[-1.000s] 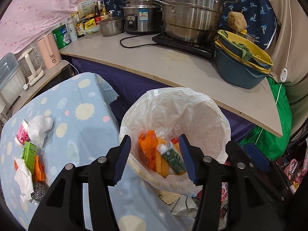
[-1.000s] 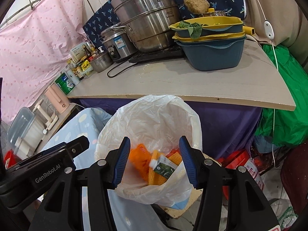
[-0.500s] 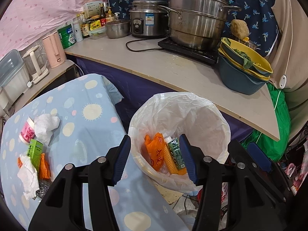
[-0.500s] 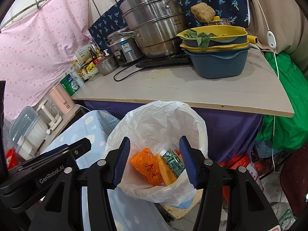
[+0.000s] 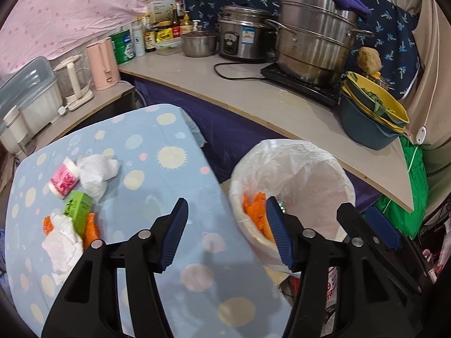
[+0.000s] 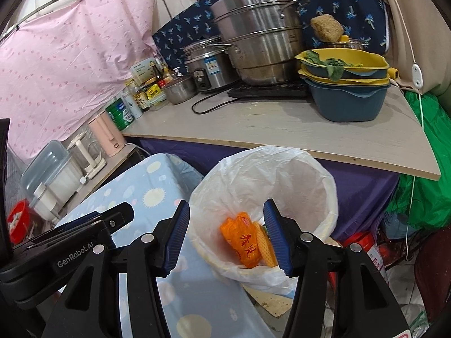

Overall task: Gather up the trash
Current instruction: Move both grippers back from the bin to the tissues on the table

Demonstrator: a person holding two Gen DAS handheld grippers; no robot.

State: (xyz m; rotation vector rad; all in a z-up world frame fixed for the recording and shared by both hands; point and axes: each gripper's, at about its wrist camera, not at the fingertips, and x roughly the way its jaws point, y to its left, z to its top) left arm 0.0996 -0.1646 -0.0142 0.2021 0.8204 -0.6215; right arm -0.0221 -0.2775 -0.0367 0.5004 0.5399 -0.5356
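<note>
A bin lined with a white plastic bag (image 5: 307,174) stands beside the blue spotted table (image 5: 157,186); it also shows in the right wrist view (image 6: 270,180). Orange wrappers (image 6: 245,242) lie inside it. On the table's left lie a pink cup (image 5: 63,178), crumpled white tissues (image 5: 97,173), a green carton (image 5: 77,211), more tissue (image 5: 63,246) and orange wrappers (image 5: 91,231). My left gripper (image 5: 227,235) is open and empty over the table edge. My right gripper (image 6: 225,236) is open and empty above the bin. The left gripper's body (image 6: 70,250) shows at the right view's left.
A wooden counter (image 5: 253,104) behind the bin holds a steel steamer pot (image 5: 313,42), a rice cooker (image 5: 242,39), stacked yellow and blue basins (image 5: 372,118) and bottles (image 5: 157,36). A pink kettle (image 5: 101,63) stands on a side shelf. Green bags (image 6: 422,186) lie at right.
Both grippers have pulled back and swung left, away from the bin. The left view now shows more of the table and its trash. Both stay open and empty.
</note>
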